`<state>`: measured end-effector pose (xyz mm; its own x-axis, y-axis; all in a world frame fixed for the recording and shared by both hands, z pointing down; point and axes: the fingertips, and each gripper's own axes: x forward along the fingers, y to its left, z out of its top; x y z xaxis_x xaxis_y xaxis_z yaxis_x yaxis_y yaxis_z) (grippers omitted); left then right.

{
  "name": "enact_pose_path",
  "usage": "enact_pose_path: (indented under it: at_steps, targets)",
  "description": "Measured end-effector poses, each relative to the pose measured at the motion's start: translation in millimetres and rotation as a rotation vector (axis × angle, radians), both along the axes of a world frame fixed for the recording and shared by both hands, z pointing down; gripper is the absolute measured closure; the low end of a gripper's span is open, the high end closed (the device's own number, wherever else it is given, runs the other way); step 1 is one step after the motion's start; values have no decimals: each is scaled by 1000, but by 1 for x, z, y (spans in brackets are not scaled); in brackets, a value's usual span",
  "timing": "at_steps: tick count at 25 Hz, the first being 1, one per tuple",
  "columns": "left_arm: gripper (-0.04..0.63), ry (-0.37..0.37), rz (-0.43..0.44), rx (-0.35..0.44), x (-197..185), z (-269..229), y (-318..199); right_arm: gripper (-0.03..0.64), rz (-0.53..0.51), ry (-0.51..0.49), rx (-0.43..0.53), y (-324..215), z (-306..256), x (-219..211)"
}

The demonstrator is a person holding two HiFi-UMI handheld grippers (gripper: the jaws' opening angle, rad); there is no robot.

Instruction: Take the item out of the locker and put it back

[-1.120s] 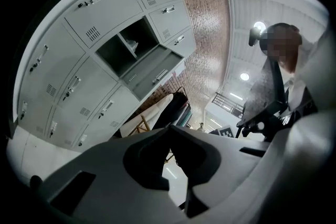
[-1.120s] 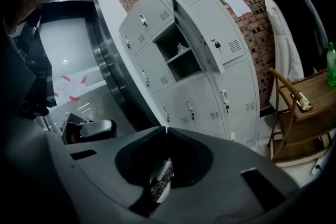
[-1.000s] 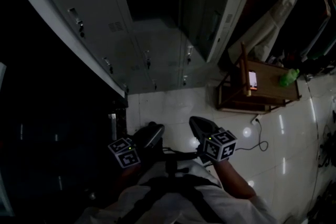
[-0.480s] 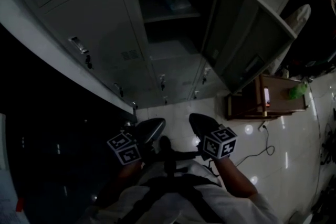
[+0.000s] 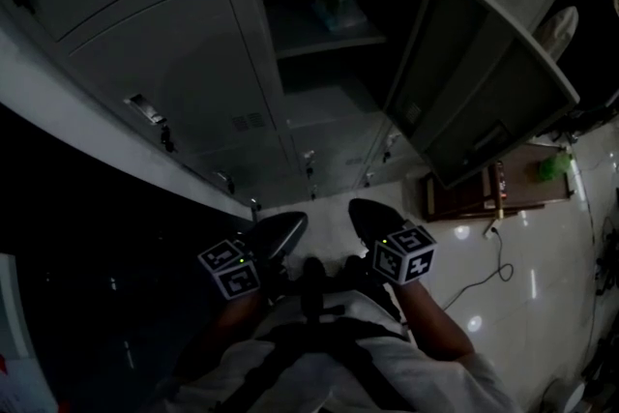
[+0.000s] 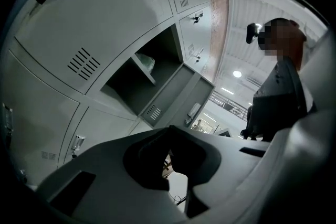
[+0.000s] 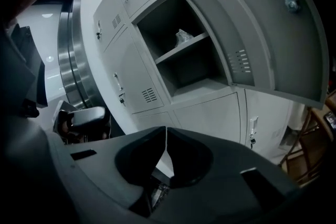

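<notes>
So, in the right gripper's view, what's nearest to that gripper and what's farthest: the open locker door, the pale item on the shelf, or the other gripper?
From the right gripper:
1. left gripper, close beside it, on the left.
2. locker door, swung out toward it, on the right.
3. pale item, on the shelf deep inside.

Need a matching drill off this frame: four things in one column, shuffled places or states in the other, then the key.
Things
1. locker door
2. pale item
3. right gripper
4. wooden stand

Places or states
A. on the floor, right of the lockers
B. jaws together, nothing between them
C. swung open
D. resting on a shelf

Pairs: 1-C, 2-D, 3-B, 4-A
</notes>
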<state>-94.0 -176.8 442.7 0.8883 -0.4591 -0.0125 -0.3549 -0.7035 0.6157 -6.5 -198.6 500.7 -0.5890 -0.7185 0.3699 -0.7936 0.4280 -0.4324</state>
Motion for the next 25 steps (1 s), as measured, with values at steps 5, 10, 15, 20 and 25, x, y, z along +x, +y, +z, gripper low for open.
enact_pose_path:
  at_steps: [5, 10, 15, 20, 25]
  targets:
    - [595, 11, -40, 21, 4, -9, -15, 615, -35, 7, 21, -14, -9, 2]
    - [595, 22, -76, 26, 15, -15, -23, 616, -74, 27, 37, -24, -18, 12]
    - [595, 17, -91, 46, 28, -25, -32, 616, -90, 38, 85, -41, -37, 21]
    - [595, 5, -89, 133, 45, -54, -54, 616, -99, 88, 227, -79, -87, 27]
    - [595, -6, -90, 234, 59, -91, -80, 616, -66, 136, 349, -120, -140, 29]
